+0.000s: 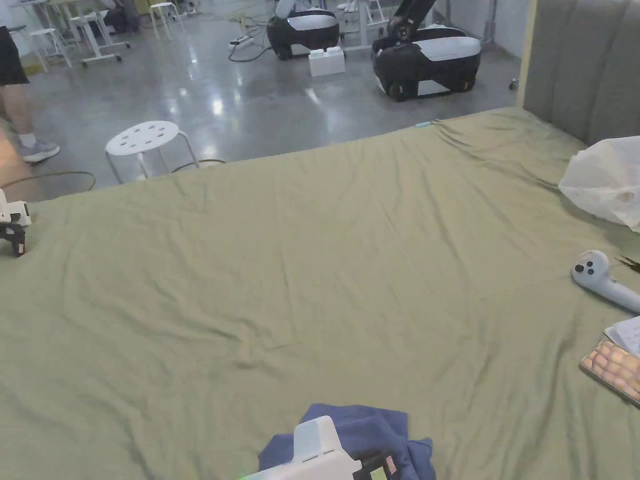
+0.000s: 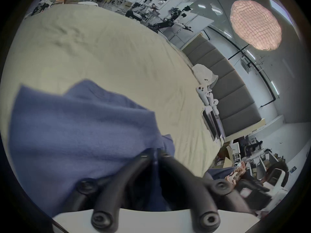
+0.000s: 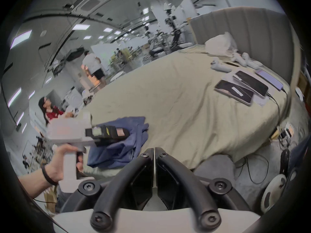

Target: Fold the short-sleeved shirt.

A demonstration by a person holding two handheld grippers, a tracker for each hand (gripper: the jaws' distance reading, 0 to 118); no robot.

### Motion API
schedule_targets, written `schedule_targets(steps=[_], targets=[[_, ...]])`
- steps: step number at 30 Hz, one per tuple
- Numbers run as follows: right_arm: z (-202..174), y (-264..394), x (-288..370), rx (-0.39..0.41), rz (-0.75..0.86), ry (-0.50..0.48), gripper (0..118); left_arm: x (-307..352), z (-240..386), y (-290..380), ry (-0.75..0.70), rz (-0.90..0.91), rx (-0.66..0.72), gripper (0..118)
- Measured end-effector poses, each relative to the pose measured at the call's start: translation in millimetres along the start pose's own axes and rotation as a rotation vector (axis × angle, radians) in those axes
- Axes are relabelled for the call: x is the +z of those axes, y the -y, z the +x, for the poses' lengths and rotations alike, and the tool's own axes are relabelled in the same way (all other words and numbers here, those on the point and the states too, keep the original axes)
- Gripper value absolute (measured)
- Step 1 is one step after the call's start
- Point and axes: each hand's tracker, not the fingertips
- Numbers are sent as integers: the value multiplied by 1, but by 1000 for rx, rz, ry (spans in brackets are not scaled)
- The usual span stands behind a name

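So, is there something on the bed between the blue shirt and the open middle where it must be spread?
Nothing visible. The blue shirt lies bunched at the near edge; the controller and phones sit far off, near the headboard.

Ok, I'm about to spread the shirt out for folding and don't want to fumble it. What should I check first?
1. Left claw gripping the shirt: ok, jaws closed on a fold of fabric.
2. Right claw ready to take a second hold: not ok, jaws together and holding nothing, off the bed's edge.
3. Shirt laid flat: not ok, bunched in a heap at the near edge of the bed.
4. Room to spread it: ok, the bedsheet's middle is bare.
5. Clutter at the side: ok, controller and phones lie apart from the shirt.
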Motion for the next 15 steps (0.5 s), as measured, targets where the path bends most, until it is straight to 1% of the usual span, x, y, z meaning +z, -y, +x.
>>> schedule_targets(steps=[1, 2, 3, 4, 5, 7, 10, 11, 12, 13, 14, 15], targets=[[-7, -3, -10, 29, -17, -23, 0, 20, 0, -4, 17, 73, -35, 42], [-14, -8, -20, 50, -41, -53, 0, 38, -1, -8, 23, 116, -70, 80], [-23, -14, -34, 73, -66, -93, 0, 61, -6, -11, 20, 170, -96, 98], [-33, -20, -49, 106, -88, -129, 0, 87, -11, -13, 11, 231, -83, 101], [-41, -26, -62, 134, -104, -147, 0, 104, -20, -14, 3, 273, -66, 101], [-61, -41, -91, 190, -111, -170, 0, 133, -47, -12, -38, 305, 15, 101], [-76, -60, -130, 166, -172, -160, 0, 149, -92, 3, -91, 311, 159, 101], [-77, -62, -143, 171, -231, -122, 0, 148, -106, 8, -83, 308, 203, 101], [-76, -61, -162, 205, -306, -65, 0, 143, -117, 13, -69, 282, 259, 101], [-74, -54, -181, 260, -376, 29, 0, 138, -128, 19, -47, 258, 319, 101], [-67, -43, -197, 284, -438, 47, 0, 130, -138, 24, -14, 244, 379, 101], [-61, -37, -201, 272, -392, 20, 0, 121, -148, 29, 39, 224, 435, 101]])
